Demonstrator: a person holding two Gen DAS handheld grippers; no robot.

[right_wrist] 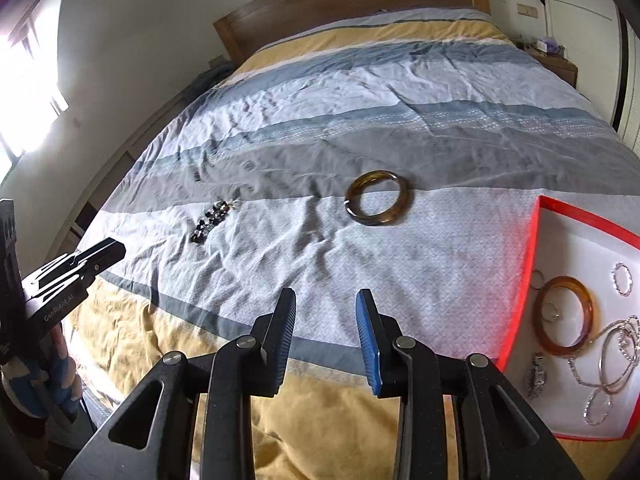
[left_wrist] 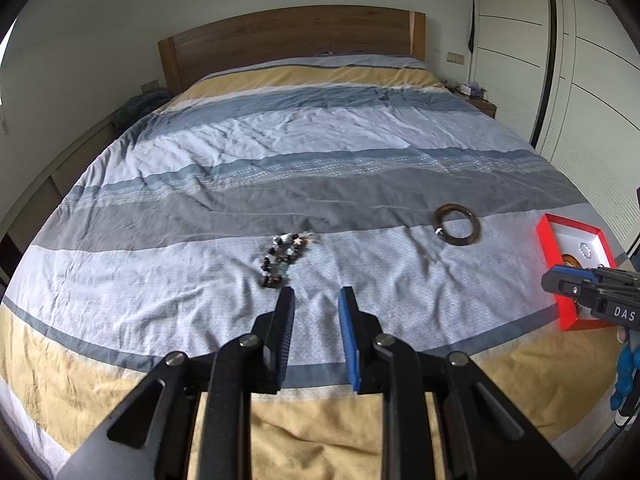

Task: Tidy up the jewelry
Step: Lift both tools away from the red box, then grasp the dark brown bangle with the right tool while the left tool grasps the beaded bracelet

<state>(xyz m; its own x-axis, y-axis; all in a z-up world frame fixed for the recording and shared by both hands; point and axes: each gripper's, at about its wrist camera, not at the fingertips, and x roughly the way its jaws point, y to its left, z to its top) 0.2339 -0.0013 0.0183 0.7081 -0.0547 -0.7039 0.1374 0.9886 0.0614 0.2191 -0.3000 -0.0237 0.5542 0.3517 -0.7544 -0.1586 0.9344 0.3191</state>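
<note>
Your left gripper and right gripper both hovered over the striped bedspread with jaws parted and nothing between them. Two pieces lay loose on it: one beaded bracelet just beyond your left fingertips and one brown bangle farther right. Cut off at the frame edge, the red tray held one amber bangle and several tangled silver chains, too snarled to count.

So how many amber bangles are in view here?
2. One amber bangle lies loose on the bedspread; the second bangle sits inside the red box. Tangled chains there could hide more.
</note>
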